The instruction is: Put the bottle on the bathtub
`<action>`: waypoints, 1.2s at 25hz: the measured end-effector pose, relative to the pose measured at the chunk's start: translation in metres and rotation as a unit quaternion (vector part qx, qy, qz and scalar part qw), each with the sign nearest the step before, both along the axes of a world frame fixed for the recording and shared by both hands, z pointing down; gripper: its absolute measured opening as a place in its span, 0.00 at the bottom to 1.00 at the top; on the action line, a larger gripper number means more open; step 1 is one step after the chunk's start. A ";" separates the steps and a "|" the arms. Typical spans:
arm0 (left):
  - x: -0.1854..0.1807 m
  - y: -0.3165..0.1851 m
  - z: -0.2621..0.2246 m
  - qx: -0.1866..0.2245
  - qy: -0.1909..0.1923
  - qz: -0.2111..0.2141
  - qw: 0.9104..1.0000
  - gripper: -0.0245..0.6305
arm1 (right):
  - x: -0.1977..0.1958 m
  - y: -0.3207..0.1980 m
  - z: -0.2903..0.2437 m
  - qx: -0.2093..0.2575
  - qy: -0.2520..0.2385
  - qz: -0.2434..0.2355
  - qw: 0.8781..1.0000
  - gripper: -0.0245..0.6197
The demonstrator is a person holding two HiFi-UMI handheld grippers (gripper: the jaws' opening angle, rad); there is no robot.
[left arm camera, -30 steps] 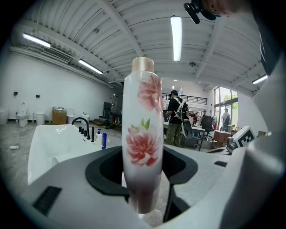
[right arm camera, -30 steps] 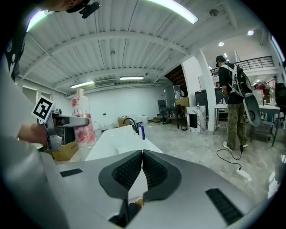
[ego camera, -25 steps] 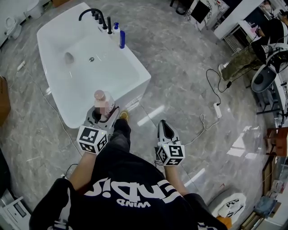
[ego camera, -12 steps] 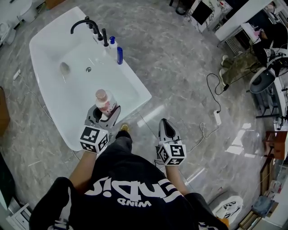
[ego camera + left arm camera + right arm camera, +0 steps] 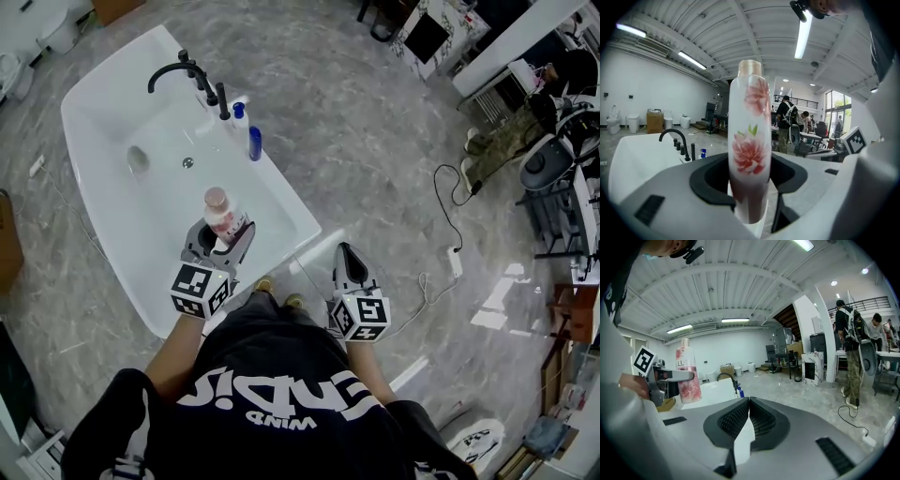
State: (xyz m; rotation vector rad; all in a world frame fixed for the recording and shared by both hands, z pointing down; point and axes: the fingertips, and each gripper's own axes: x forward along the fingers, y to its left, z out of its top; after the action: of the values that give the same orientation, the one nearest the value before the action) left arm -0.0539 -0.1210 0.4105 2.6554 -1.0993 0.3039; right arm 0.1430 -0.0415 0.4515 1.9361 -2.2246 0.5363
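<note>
A white bottle with pink flowers and a pink cap [image 5: 219, 214] [image 5: 750, 154] [image 5: 688, 376] stands upright in my left gripper [image 5: 221, 240] [image 5: 752, 206], which is shut on it. It hangs over the near end of the white bathtub [image 5: 103, 202] [image 5: 633, 154] [image 5: 715, 390]. My right gripper [image 5: 347, 262] [image 5: 747, 416] is shut and holds nothing; it is off the tub's near right corner, over the floor.
A black tap [image 5: 178, 73] [image 5: 675, 140] and a blue bottle [image 5: 254, 142] stand on the tub's far right rim. A white cable and power strip [image 5: 454, 258] lie on the marble floor to the right. People and desks fill the far right.
The view has shifted closer to the tub. My left gripper with the bottle has moved a little further over the tub's near end. The right gripper has kept its place.
</note>
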 end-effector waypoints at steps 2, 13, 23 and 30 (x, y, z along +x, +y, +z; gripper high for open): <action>0.002 -0.005 0.002 -0.004 0.002 -0.002 1.000 0.40 | 0.002 -0.009 -0.001 0.001 -0.002 -0.003 1.000 0.08; 0.018 -0.040 0.019 0.009 0.001 -0.017 1.000 0.40 | 0.005 -0.060 0.006 0.000 0.005 -0.051 0.999 0.08; 0.020 -0.075 0.069 0.009 0.006 -0.018 1.000 0.39 | -0.002 -0.089 0.046 -0.021 -0.020 -0.065 0.997 0.08; 0.036 -0.112 0.109 0.032 0.006 -0.028 0.999 0.39 | 0.003 -0.109 0.079 -0.032 -0.031 -0.059 0.997 0.08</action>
State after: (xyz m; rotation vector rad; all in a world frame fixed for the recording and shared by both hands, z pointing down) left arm -0.0179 -0.2332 0.5195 2.6721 -1.1975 0.2469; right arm 0.1457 -0.1505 0.5304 1.7680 -2.3106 0.6509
